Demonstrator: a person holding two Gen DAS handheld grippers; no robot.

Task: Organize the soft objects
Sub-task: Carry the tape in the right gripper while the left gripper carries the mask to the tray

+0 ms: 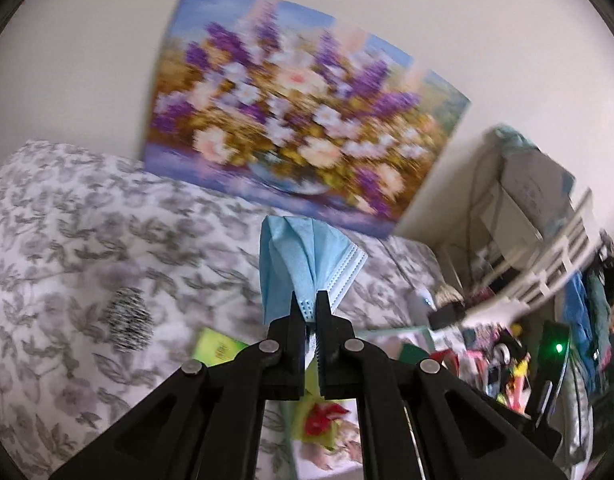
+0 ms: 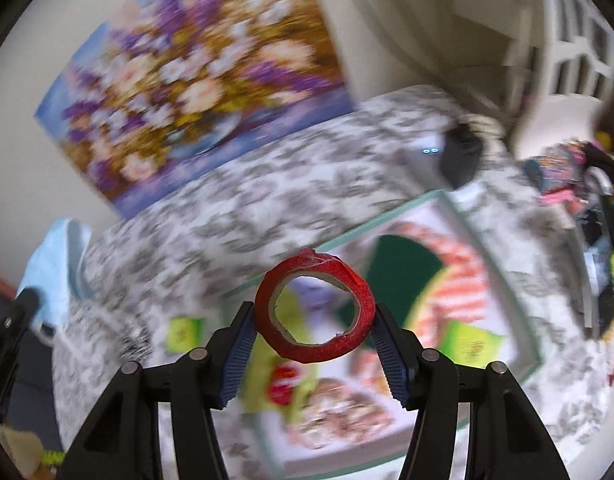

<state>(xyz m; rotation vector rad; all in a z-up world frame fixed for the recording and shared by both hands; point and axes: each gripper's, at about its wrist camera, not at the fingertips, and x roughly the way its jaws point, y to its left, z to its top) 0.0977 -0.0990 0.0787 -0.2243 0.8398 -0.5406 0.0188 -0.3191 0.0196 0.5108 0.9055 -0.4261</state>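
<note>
Soft objects in this scene are a light blue face mask (image 1: 303, 264) and a red tape roll (image 2: 315, 312), each held above a bed (image 1: 67, 220) covered in a grey leaf-print bedspread.

Largest items first. The bed fills the lower half of both wrist views. Against the pale wall behind it leans a floral painting (image 1: 295, 108) with purple and cream blossoms; its lower edge sits behind the bedspread. At the right of the left wrist view stands a white shelf unit (image 1: 547, 224), with mixed clutter below it, too blurred to identify. On the bed lies a shallow open box (image 2: 527, 344) with a pale green rim; its contents are colourful and blurred, including a dark green piece and a red-and-white striped piece. A small black-and-white striped item (image 1: 127, 320) rests on the bedspread to the left.

The left gripper (image 1: 311, 300) has its fingers together, clamped on the pleated lower end of the face mask, which stands up beyond the fingertips. The mask also shows at the left edge of the right wrist view.

The right gripper (image 2: 315, 320) has its fingers part-way apart, with the blue ribbed pads pressing both sides of the red tape roll. The roll's hole faces the camera, above the box.
</note>
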